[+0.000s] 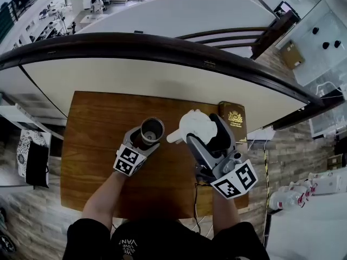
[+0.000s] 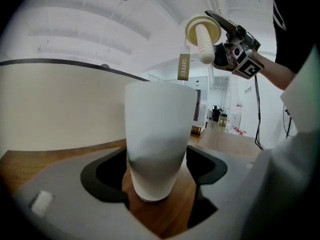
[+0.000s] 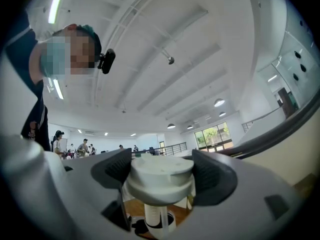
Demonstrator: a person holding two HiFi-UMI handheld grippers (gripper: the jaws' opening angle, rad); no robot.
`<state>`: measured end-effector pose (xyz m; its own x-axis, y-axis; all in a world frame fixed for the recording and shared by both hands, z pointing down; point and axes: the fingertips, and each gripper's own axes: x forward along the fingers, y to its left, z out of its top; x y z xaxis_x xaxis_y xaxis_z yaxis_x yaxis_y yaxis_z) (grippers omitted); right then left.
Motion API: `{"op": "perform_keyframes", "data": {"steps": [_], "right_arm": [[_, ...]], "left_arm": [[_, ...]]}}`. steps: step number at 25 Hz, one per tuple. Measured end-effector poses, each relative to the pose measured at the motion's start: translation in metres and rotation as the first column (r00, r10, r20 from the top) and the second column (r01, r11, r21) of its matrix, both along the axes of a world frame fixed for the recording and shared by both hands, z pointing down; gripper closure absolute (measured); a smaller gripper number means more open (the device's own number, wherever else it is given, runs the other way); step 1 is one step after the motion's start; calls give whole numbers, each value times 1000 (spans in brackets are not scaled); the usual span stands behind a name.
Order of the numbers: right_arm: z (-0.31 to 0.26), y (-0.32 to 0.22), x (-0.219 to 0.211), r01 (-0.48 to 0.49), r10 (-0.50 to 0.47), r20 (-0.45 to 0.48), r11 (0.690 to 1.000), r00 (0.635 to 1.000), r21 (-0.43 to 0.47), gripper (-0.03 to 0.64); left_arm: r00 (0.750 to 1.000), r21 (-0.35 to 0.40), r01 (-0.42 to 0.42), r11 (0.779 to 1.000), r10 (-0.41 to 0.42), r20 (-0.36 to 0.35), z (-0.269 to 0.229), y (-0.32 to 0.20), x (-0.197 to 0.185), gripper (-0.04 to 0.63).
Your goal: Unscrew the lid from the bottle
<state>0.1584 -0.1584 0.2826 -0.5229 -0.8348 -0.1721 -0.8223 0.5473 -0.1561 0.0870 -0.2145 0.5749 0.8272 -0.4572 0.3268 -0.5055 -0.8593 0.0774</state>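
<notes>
Head view: my left gripper (image 1: pixel 146 141) is closed round the bottle (image 1: pixel 153 129), which stands upright on the wooden tabletop (image 1: pixel 97 145). The bottle's mouth is open, showing a dark, shiny inside. My right gripper (image 1: pixel 205 131) is just to the right of the bottle and is clamped on the white lid (image 1: pixel 194 124). The lid is off the bottle and clear of its rim. A white tube (image 1: pixel 172 138) sticks out from the lid's underside and slants toward the bottle. Farther right of the bottle, at the tabletop's back edge, lies a brown book (image 1: pixel 233 118) with a gold emblem on its cover. A curved dark rail (image 1: pixel 162 45) runs behind the bottle, beyond the tabletop.

Left gripper view: the bottle's pale, tapered body fills the gap between my two jaws. Each jaw is pressed to a side of it, and its base is on the wood. Above and to the right of the bottle, the lid hangs in the air in my right gripper. Its round disc faces this camera and its ribbed tube points down.

Right gripper view: both jaws are closed on the lid's rim, one on each side. The tube drops from the lid's underside toward a dark round opening below, with wood showing around it. I cannot tell for sure that the opening is the bottle's mouth.
</notes>
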Motion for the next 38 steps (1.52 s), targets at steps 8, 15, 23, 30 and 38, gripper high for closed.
{"op": "perform_keyframes", "data": {"steps": [8, 15, 23, 30, 38], "right_arm": [[10, 42, 2, -73, 74, 32, 997, 997, -36, 272], [24, 78, -19, -112, 117, 82, 991, 990, -69, 272], [43, 113, -51, -140, 152, 105, 984, 983, -109, 272], [53, 141, -76, -157, 170, 106, 980, 980, -124, 272], [69, 167, -95, -175, 193, 112, 973, 975, -153, 272]], "left_arm": [[999, -1, 45, 999, -45, -23, -19, 31, -38, 219], [991, 35, 89, 995, -85, -106, -65, 69, -83, 221], [984, 95, 93, 991, -77, -159, -117, 113, -130, 294], [979, 161, 97, 982, -65, -191, -148, 145, -151, 473], [985, 152, 27, 988, 0, -175, -152, 184, -158, 584]]}}
